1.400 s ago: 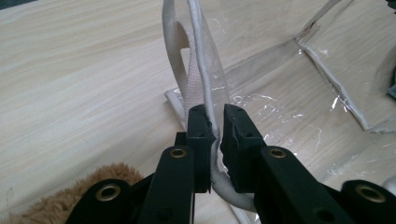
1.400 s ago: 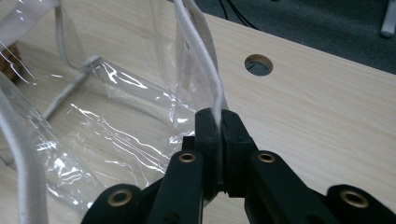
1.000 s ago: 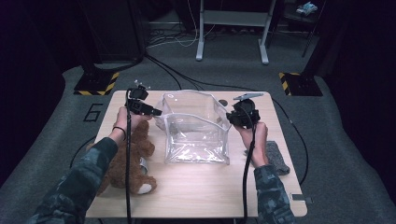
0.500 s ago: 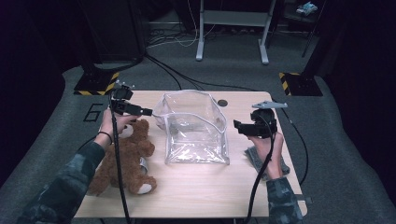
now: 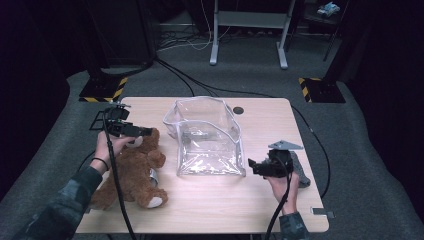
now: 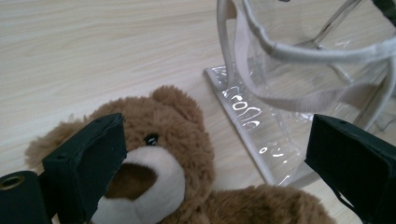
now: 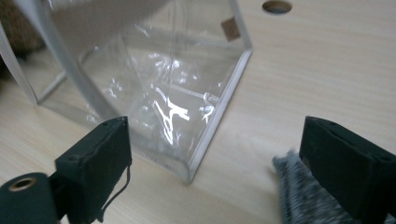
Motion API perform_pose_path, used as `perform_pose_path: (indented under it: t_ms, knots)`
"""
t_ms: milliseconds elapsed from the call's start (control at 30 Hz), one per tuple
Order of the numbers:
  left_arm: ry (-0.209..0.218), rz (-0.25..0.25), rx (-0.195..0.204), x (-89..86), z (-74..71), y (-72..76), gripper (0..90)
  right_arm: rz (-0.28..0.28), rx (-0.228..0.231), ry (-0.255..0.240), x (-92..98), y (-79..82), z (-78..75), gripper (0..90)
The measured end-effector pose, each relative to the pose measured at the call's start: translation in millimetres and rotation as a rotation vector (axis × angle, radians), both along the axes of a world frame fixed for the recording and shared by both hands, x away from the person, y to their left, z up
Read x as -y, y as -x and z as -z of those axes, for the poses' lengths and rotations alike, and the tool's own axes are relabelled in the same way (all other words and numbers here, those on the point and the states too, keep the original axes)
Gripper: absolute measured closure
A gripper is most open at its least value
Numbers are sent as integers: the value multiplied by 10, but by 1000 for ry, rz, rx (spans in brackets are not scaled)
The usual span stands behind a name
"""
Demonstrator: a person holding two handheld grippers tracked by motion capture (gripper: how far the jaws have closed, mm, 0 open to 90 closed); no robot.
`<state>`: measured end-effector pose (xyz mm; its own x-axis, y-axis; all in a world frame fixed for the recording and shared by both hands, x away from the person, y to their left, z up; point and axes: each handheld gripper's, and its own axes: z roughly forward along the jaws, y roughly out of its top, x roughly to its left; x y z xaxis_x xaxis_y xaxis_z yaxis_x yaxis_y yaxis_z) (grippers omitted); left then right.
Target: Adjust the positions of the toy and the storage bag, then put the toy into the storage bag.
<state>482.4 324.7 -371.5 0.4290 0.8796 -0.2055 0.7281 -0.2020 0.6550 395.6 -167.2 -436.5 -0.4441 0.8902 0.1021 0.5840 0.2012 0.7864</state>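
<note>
A clear plastic bag with pale trim stands open-topped in the middle of the wooden table. A brown teddy bear lies on its back to the bag's left. My left gripper hovers over the bear's head; its jaws have just been opening and stand wide apart with nothing gripped. My right gripper is low at the bag's front right corner. Its jaws have also just been opening and are apart, clear of the bag.
A grey knitted cloth lies on the table just right of my right hand, close to the right jaw. A round hole sits in the table behind the bag. Cables run over the floor beyond the table.
Both grippers have come away from the bag's upper sides and opened. The left one moved left over the bear. The right one moved toward the near right and sank toward the table.
</note>
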Motion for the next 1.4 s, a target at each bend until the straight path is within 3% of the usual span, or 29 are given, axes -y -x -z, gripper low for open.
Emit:
perform_pose_path:
  t_ms: [233, 300, 433, 633, 867, 1033, 1100, 1167, 1233, 1333, 1400]
  knots:
    - [-21, -15, -2, -71, 139, 109, 15, -14, -25, 22, -140, 107, 486, 12]
    - [-25, -19, 1, -85, 168, 131, 4, -12, -33, 50, -169, 116, 587, 3]
    - [-10, -43, 17, -123, 191, 208, 0, -8, -50, 74, -199, 139, 733, 12]
    - [-22, -43, 2, -204, 238, 282, 0, 8, -60, 72, -179, 162, 893, 13]
    - [-40, -54, -28, -228, 365, 315, 0, 9, -53, 95, -200, 185, 903, 26]
    - [-76, -82, -43, -211, 437, 279, 0, 14, -54, 107, -222, 182, 915, 40]
    - [-71, -94, -80, -217, 491, 251, 0, 13, -58, 108, -231, 179, 921, 42]
    - [-95, -100, -102, -225, 563, 217, 0, 16, -57, 116, -237, 182, 921, 42]
    - [-65, -122, -124, -252, 652, 186, 0, -3, -49, 131, -226, 177, 921, 43]
    - [-77, -124, -151, -255, 783, 139, 0, 1, -55, 125, -239, 185, 922, 43]
    - [-63, -138, -168, -252, 852, 111, 0, 3, -55, 126, -245, 188, 923, 43]
